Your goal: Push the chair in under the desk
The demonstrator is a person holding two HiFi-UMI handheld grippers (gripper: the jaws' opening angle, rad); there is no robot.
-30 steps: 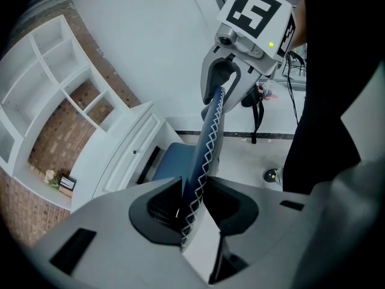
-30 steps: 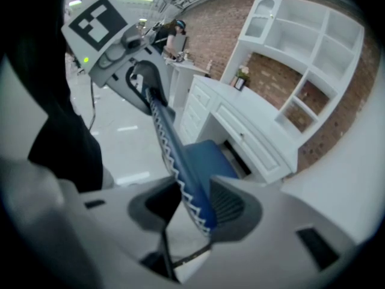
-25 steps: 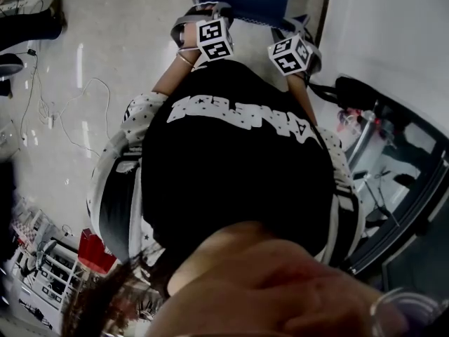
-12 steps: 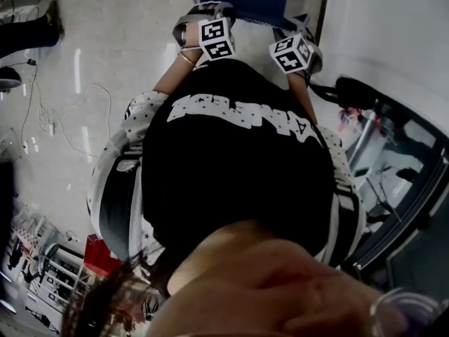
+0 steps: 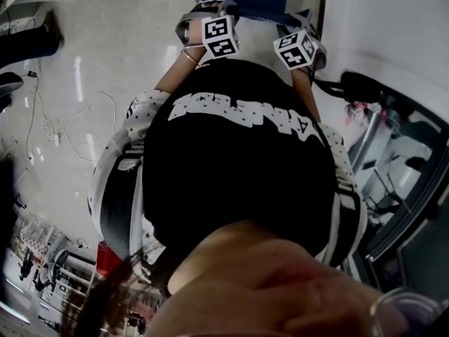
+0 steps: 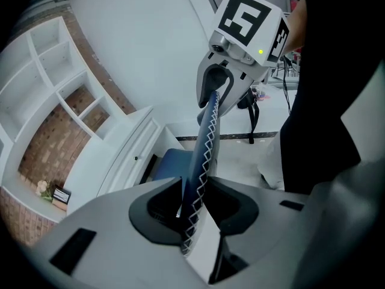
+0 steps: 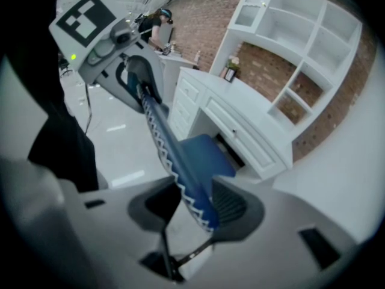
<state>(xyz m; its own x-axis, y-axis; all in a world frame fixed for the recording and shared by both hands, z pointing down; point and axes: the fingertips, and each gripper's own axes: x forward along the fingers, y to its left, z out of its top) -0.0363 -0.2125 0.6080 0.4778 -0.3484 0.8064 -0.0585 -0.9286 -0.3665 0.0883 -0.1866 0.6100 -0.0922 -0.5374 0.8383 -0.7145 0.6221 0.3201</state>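
The white desk (image 7: 240, 122) has a knee opening. The blue chair (image 7: 207, 152) stands with its seat just at that opening. The left gripper (image 6: 194, 181) and the right gripper (image 7: 195, 181) are both clamped on the backrest (image 6: 207, 131).

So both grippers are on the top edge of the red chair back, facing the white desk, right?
Not red: the chair back is blue, as the right gripper view shows. The left gripper and right gripper do both hold its top edge, facing the white desk.
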